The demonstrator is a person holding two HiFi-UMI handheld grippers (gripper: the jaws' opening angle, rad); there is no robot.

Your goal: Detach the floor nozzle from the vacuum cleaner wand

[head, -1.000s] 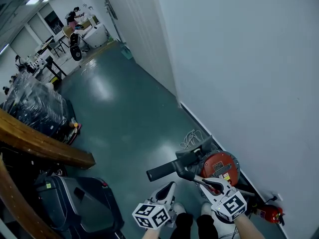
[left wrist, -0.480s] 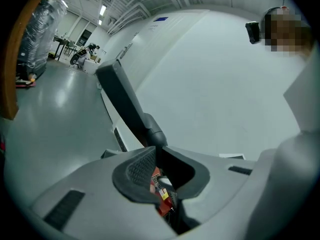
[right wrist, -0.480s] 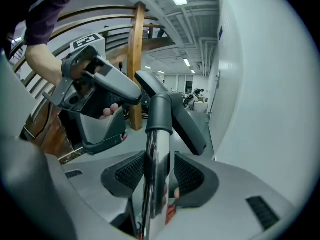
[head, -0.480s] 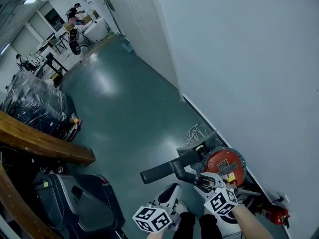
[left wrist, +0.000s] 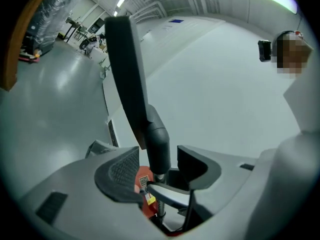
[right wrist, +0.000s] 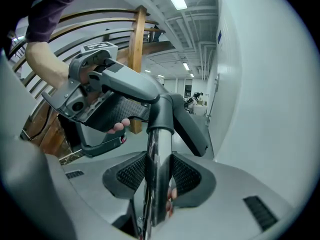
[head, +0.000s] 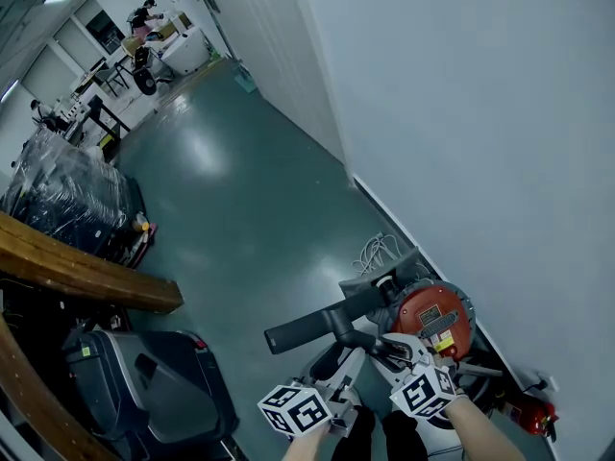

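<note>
wand [right wrist: 160, 159] lower end: cut off btm edge | far person [head: 144, 14]: too small

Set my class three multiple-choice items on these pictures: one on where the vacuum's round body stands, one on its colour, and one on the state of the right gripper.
1. Where is the vacuum's round body?
A. On the floor by the white wall
B. On a shelf
C. Mid-floor, far from any wall

2. What colour is it?
A. Blue
B. Red
C. Yellow

3. What are the fingers of the right gripper doing?
A. Standing apart, empty
B. Holding a cloth
C. Pressing on the metal wand

Answers: 1 A, as the head view shows it at the wall's foot. 2 B, as its casing is plainly red. 3 C, as the right gripper view shows both pads against the wand, the fingers having just been closing on it.
</note>
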